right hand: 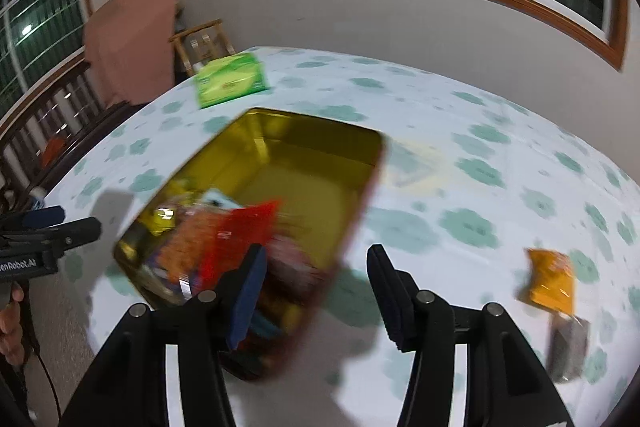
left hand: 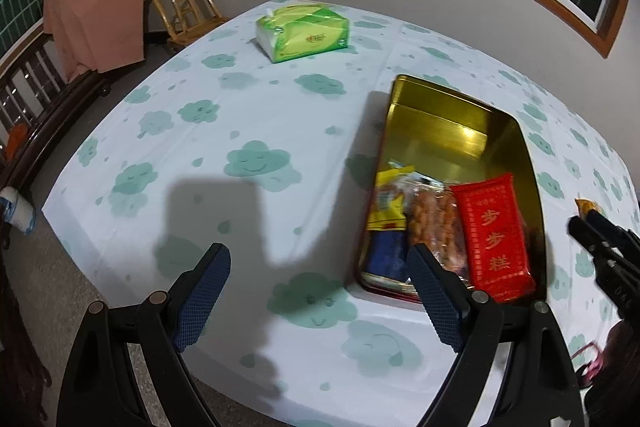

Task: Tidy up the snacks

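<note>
Left wrist view shows the left gripper (left hand: 320, 291) hanging over the near edge of the table (left hand: 280, 107), its blue-padded fingers spread wide with nothing between them. Just to its right sits the gold tin (left hand: 460, 131), its far half bare; at the near end lie a yellow-and-blue packet (left hand: 386, 223), a clear bag of orange snacks (left hand: 434, 223) and a red packet (left hand: 494, 239) with gold characters, side by side and touching. At the right edge of that view the right gripper (left hand: 600, 239) pokes in, with a scrap of orange wrapper (left hand: 588, 205) just behind its tip. Right wrist view is blurred, yet the right gripper (right hand: 316, 287) is plainly spread apart and holds nothing; its left finger overlaps the tin (right hand: 304, 155) while the other is over the cloth. Off to its right, well apart from the tin, an orange snack bag (right hand: 552, 279) lies on the table (right hand: 460, 115), and a dark packet (right hand: 568, 351) lies just nearer than it. A green tissue pack (left hand: 304, 33) rests at the far side of the table, beyond the tin. A wooden chair (left hand: 186, 7) stands against the wall behind the table.
</note>
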Demonstrator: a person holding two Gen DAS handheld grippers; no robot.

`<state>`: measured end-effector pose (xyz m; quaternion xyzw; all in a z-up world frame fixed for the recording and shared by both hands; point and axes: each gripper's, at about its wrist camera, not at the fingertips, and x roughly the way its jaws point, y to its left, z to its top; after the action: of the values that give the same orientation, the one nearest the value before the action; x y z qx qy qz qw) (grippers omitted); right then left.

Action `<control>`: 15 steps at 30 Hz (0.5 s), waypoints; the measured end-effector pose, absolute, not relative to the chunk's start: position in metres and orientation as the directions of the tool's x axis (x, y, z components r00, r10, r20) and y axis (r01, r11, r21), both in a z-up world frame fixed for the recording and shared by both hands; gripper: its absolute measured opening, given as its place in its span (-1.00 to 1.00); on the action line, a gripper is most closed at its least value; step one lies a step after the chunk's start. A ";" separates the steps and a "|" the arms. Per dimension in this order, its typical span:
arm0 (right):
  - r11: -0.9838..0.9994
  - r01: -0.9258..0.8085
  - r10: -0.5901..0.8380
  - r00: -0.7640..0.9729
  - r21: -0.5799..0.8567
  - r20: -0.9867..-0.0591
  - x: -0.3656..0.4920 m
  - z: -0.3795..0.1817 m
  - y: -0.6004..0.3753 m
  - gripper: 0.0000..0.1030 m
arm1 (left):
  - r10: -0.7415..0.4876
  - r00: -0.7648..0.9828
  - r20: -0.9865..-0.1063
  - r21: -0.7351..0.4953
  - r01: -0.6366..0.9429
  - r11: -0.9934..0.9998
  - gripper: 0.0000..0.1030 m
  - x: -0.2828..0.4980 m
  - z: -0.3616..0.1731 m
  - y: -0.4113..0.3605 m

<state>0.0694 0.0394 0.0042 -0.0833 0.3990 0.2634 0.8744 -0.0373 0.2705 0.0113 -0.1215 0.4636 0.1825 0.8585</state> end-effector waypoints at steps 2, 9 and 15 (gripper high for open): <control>0.878 -0.477 0.350 0.572 0.046 -0.742 0.074 0.004 0.012 0.04 | 0.192 0.508 -0.840 -0.039 -0.410 0.911 0.71 -0.034 0.012 0.263; 0.958 -0.287 0.190 0.633 0.001 -0.751 0.091 -0.001 -0.085 0.05 | 0.172 0.521 -0.836 -0.031 -0.359 0.933 0.71 -0.022 0.017 0.238; 0.982 -0.191 0.112 0.602 -0.006 -0.791 0.101 -0.025 -0.143 0.05 | 0.152 0.525 -0.838 -0.019 -0.305 0.952 0.71 -0.006 0.020 0.209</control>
<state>0.1007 -0.1431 -0.0251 -0.0451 0.4381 0.0848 0.8938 -0.0060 0.2089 0.0196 -0.0818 0.4694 0.1313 0.8693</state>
